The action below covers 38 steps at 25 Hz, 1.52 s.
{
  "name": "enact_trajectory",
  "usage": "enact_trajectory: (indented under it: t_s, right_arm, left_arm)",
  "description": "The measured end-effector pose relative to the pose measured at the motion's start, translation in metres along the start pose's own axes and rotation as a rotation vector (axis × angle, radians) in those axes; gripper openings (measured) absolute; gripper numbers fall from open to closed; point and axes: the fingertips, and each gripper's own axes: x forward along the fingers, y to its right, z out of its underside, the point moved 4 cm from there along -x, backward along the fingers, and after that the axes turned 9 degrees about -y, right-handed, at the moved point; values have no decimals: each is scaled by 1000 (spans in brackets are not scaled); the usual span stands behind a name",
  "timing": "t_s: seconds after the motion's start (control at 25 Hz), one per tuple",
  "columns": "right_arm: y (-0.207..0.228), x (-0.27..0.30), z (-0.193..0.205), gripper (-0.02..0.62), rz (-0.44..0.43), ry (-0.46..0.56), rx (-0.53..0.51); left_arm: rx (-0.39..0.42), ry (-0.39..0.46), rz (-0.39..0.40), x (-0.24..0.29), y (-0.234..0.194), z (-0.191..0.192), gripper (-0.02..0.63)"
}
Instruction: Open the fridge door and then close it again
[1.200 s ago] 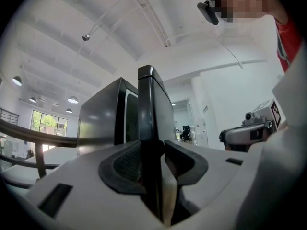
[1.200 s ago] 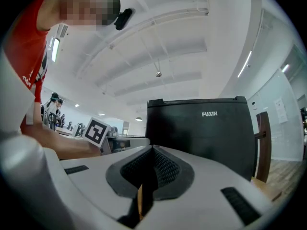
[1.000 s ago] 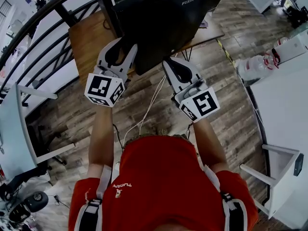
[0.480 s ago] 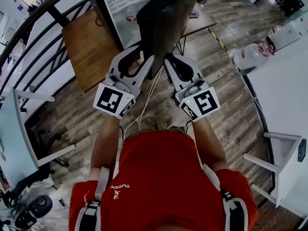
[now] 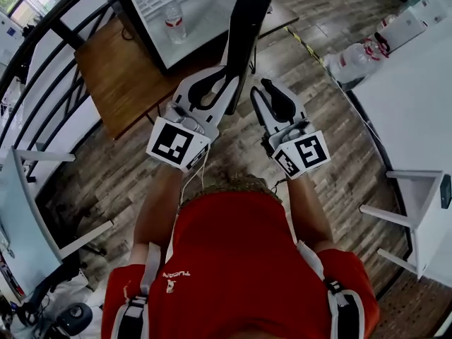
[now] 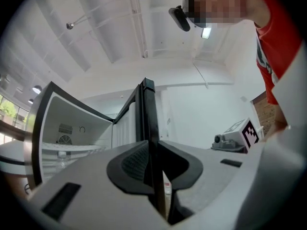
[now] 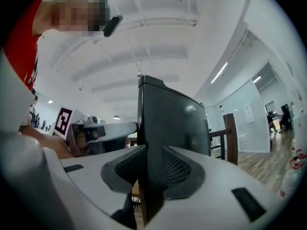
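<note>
Black and seen almost edge-on from the head view, the fridge door [image 5: 251, 27] stands well open, pointing back toward the person. The white fridge [image 5: 205, 20] is bared on its left, with a bottle [image 5: 174, 23] on a shelf. The left gripper [image 5: 224, 80] is clamped on the door's free edge; in its own view the pads meet on the thin dark strip [image 6: 147, 114] with no slack. The right gripper [image 5: 263, 85] sits just beside the outer face. Its jaws stand a little apart and the door edge [image 7: 140, 128] lines up with the gap, but I judge nothing is pinched there.

The opening half looks done, and the risk lies in the swing back. The left pads hold only a narrow lip, so a pull off the door's arc could let them slide off. If the grip is kept too long, the jaws get caught between door and cabinet as the gap shuts. The right gripper is close enough to the outer face to be knocked — or to scrape it. A hard close could topple the bottle.
</note>
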Motion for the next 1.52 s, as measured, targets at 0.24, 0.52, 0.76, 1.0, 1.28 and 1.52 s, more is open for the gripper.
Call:
enact_trajectory:
  t_s: [0.24,0.52,0.76,1.0,1.28,1.52]
  right_arm:
    - [3,-17,24,202,35,-73,-50]
    - [32,-30,31,262,60,-100,-88]
    - [65,-40,30,261,85,-107,-130]
    - [104,-62,29,247,50,-97,-117]
    - [150,-89,32,223,-22,-80,-104]
    - [199,-111,33,199,-77,-68,-64]
  left_arm:
    - [12,-4,54,24,31,-4,46]
    - [7,-16,65,57,69,-7,38]
    - [-3,-9,1,86,100,-7,38]
    - [13,-15,-97,96,121,-9,32]
    - [-19,-43,-236,83,132,6,9]
    - [-54,-56,-390,60,138,15,9]
